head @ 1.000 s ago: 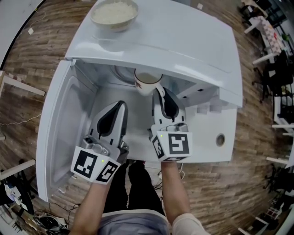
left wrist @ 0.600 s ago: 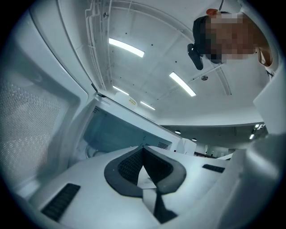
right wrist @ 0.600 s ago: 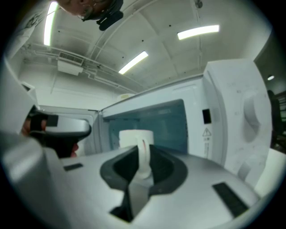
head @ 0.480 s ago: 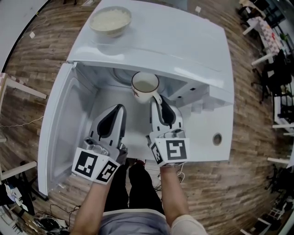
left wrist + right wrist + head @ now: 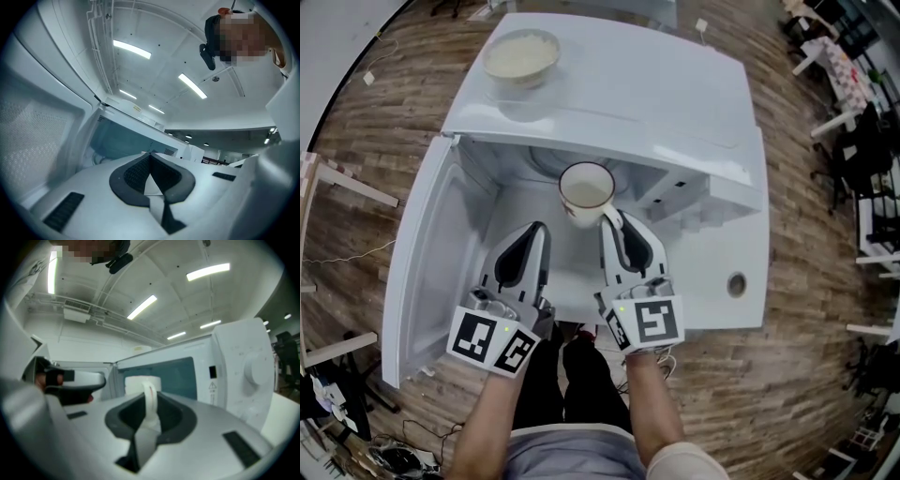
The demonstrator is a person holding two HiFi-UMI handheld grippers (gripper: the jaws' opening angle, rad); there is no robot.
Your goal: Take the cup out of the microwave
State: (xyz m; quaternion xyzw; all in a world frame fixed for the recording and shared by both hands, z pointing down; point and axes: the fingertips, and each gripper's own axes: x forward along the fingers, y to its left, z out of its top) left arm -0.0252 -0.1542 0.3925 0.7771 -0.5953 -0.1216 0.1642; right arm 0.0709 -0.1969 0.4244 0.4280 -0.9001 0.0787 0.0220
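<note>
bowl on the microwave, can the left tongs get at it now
Probably yes: the bowl sits uncovered on the microwave's top, and the left tongs are empty and shut by the open cavity; they would need to rise and open.

I'm seeing wood floor (image 5: 811, 375) running all around, chairs (image 5: 865, 150) sitting far right, cables (image 5: 389, 457) lying lower left, strip lights (image 5: 131, 48) glowing on white ceiling (image 5: 159, 28).
</note>
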